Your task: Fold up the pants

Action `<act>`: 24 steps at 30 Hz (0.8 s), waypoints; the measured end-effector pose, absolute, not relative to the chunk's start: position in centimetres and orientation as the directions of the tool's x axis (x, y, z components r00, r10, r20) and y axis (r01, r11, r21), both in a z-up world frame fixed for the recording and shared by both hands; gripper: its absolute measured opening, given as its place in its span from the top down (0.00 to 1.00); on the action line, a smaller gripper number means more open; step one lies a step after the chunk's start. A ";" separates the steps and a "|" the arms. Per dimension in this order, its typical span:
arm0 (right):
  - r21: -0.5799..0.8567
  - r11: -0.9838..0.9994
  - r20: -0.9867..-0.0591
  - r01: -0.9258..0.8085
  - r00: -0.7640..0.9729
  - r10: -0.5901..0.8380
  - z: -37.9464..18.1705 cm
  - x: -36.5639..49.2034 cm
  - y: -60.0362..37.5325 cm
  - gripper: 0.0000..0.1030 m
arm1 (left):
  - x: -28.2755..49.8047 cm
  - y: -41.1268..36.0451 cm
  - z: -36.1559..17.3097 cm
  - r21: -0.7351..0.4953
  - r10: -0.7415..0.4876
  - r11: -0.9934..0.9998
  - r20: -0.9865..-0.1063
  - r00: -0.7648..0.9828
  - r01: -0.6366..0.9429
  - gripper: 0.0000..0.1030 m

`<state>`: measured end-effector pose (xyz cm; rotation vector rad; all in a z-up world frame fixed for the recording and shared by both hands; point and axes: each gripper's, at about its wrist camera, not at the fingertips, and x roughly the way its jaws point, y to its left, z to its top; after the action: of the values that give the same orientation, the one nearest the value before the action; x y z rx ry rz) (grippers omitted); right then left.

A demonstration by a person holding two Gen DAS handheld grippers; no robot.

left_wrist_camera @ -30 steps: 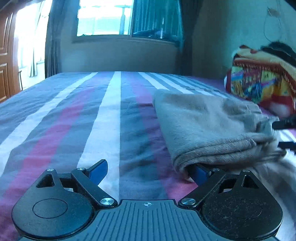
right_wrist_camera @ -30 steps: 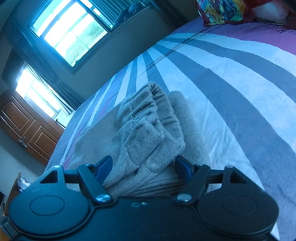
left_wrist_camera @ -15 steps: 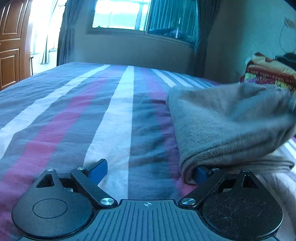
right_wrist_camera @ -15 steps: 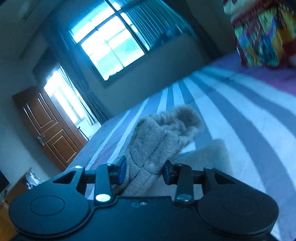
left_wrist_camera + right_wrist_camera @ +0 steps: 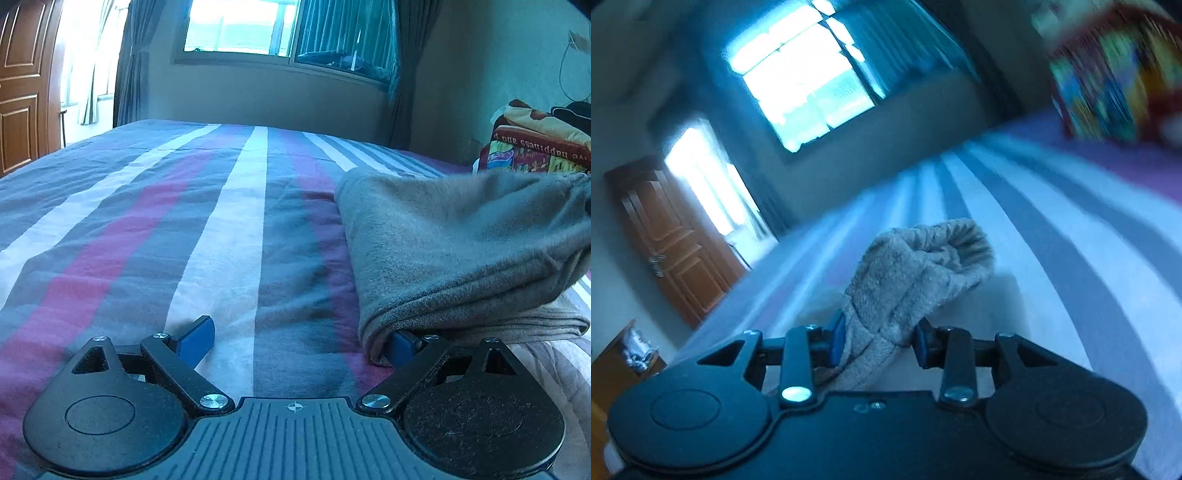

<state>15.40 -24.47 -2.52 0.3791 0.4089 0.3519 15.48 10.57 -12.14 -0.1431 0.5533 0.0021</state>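
Grey fleece pants [image 5: 454,251] lie folded on the striped bed at the right of the left wrist view, their upper layer raised on the right side. My left gripper [image 5: 299,336] is open and rests low on the bed; its right finger is tucked under the pants' near folded edge, its left finger [image 5: 195,334] lies on bare sheet. My right gripper [image 5: 879,338] is shut on the bunched elastic waistband of the pants [image 5: 916,266] and holds it above the bed.
The striped bedsheet [image 5: 207,221] stretches to the far edge under a window. A colourful folded blanket [image 5: 535,147] sits at the right by the wall. A wooden door [image 5: 672,236] stands at the left.
My right gripper closed on the waistband and lifted it off the bed, raising the pants' upper layer. My left gripper stayed open at the folded edge and tilted slightly.
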 end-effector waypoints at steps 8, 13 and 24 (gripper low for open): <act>0.489 0.870 -0.483 -0.056 0.814 0.324 -8.2 16.5 -25.7 0.67 | 15.5 10.5 -12.3 -0.134 -0.040 0.990 -0.531 0.847 -0.037 0.07; 0.476 0.872 -0.405 -0.113 0.852 0.332 -7.0 15.4 -25.8 0.67 | 15.6 10.2 -12.3 -0.120 -0.042 0.992 -0.532 0.845 -0.027 0.05; 0.425 0.905 -0.528 -0.027 0.805 0.272 -8.9 16.5 -26.9 0.47 | 14.8 10.1 -11.7 -0.093 -0.039 0.996 -0.559 0.828 -0.016 0.05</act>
<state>16.45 -26.90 -8.92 0.4150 0.6186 0.1652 14.75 10.09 -11.70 -0.0953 0.5949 -0.0125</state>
